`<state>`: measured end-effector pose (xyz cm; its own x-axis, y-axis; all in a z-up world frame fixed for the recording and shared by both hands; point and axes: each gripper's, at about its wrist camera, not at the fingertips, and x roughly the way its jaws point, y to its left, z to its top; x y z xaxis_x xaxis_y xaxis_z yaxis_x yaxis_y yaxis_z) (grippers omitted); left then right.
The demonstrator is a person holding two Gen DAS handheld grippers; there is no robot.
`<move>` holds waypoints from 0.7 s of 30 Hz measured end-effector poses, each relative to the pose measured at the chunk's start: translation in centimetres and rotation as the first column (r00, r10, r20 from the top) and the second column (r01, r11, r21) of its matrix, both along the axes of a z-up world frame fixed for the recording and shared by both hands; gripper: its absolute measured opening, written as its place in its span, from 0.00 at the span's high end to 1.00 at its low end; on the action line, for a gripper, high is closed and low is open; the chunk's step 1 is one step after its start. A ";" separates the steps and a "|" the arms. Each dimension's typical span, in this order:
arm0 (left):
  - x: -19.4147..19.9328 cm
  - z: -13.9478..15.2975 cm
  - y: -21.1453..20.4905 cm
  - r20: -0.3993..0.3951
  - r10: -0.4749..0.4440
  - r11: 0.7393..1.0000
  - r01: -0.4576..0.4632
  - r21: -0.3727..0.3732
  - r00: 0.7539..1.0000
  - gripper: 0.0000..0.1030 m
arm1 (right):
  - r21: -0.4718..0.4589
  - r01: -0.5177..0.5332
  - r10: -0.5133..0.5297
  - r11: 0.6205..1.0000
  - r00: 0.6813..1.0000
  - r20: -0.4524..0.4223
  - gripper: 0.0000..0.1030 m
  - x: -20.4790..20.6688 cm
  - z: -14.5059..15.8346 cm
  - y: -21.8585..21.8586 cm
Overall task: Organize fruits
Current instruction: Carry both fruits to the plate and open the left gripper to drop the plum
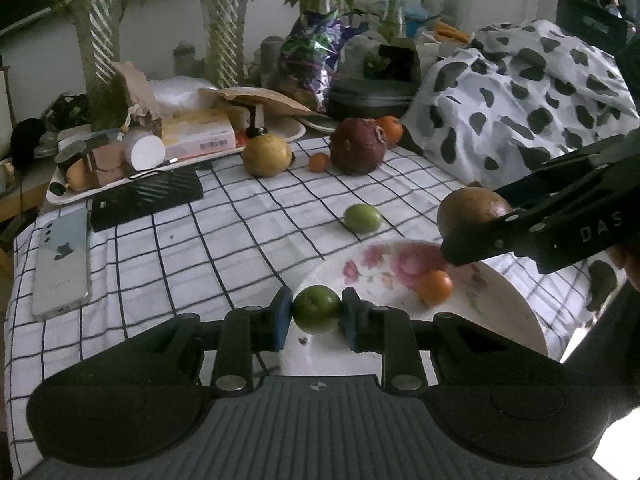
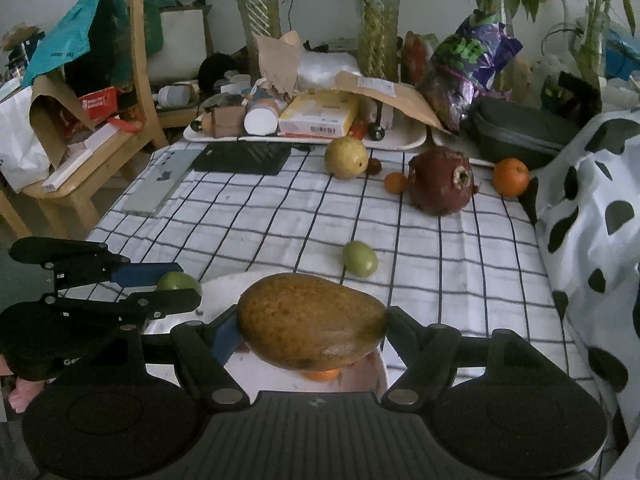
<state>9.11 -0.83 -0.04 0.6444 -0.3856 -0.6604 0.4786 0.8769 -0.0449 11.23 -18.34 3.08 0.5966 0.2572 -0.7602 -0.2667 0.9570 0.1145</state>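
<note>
Cluttered with potted plants, boxes and bags at its far edge, a table (image 2: 440, 240) under a black-and-white checked cloth fills both views. At six o'clock sits a white floral plate (image 1: 500, 300), holding only one small orange (image 1: 434, 286), so the sorting looks barely begun. Over the plate, the right hand-held gripper (image 2: 312, 332) pinches a large brownish mango (image 2: 312, 320) between widely set jaws, and at the plate's nine o'clock rim the left hand-held gripper (image 1: 316, 312) is pressed tight on a small green fruit (image 1: 316, 308). Still loose on the cloth: a dark red pomegranate (image 2: 440, 184) at twelve o'clock, a yellow pear-like fruit (image 2: 346, 156) to its left, a bigger orange (image 2: 510, 176) at one o'clock, a tiny orange fruit (image 2: 396, 182), and a second green fruit (image 2: 360, 258) near centre.
</note>
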 end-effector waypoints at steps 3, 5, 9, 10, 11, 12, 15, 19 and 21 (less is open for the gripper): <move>-0.9 -0.1 -0.2 -0.006 -0.011 1.000 0.011 0.007 1.000 0.74 | -0.007 -0.006 0.006 1.000 1.000 -0.020 0.25 -0.8 -0.3 0.2; -1.3 -0.1 -0.3 -0.010 -0.019 1.000 0.019 0.012 1.000 0.74 | -0.009 -0.010 0.009 1.000 0.999 -0.036 0.25 -1.3 -0.4 0.3; -2.2 -0.3 -0.3 -0.023 -0.026 1.000 0.026 0.016 0.999 0.74 | -0.017 -0.011 0.010 1.000 0.998 -0.065 0.25 -2.2 -0.8 0.6; -2.4 -0.3 -0.3 -0.029 -0.030 0.999 0.030 0.017 0.999 0.74 | -0.019 -0.012 0.011 1.000 0.997 -0.074 0.25 -2.4 -0.9 0.7; -2.6 -0.4 -0.4 -0.033 -0.033 0.999 0.034 0.018 0.999 0.74 | -0.021 -0.015 0.013 1.000 0.997 -0.081 0.25 -2.5 -1.0 0.7; -2.8 -0.4 -0.5 -0.038 -0.038 0.999 0.039 0.021 0.999 0.74 | -0.024 -0.019 0.017 1.000 0.996 -0.088 0.25 -2.7 -1.1 0.9; -3.0 -0.8 -0.6 -0.058 -0.053 0.998 0.054 0.026 0.997 0.74 | -0.034 -0.040 0.036 0.999 0.994 -0.107 0.25 -3.0 -1.6 1.3; -2.8 -1.4 -0.8 -0.095 -0.072 0.997 0.075 0.028 0.993 0.74 | -0.050 -0.065 0.058 0.997 0.989 -0.134 0.25 -2.9 -2.2 1.7; -2.7 -1.6 -0.9 -0.107 -0.082 0.996 0.085 0.024 0.991 0.74 | -0.056 -0.070 0.061 0.996 0.987 -0.149 0.25 -2.8 -2.5 1.8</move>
<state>6.38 -1.72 -1.67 0.5367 -0.4147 -0.7348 0.5438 0.8359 -0.0745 8.41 -16.50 0.59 0.4603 0.2425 -0.8540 -0.3134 0.9444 0.0993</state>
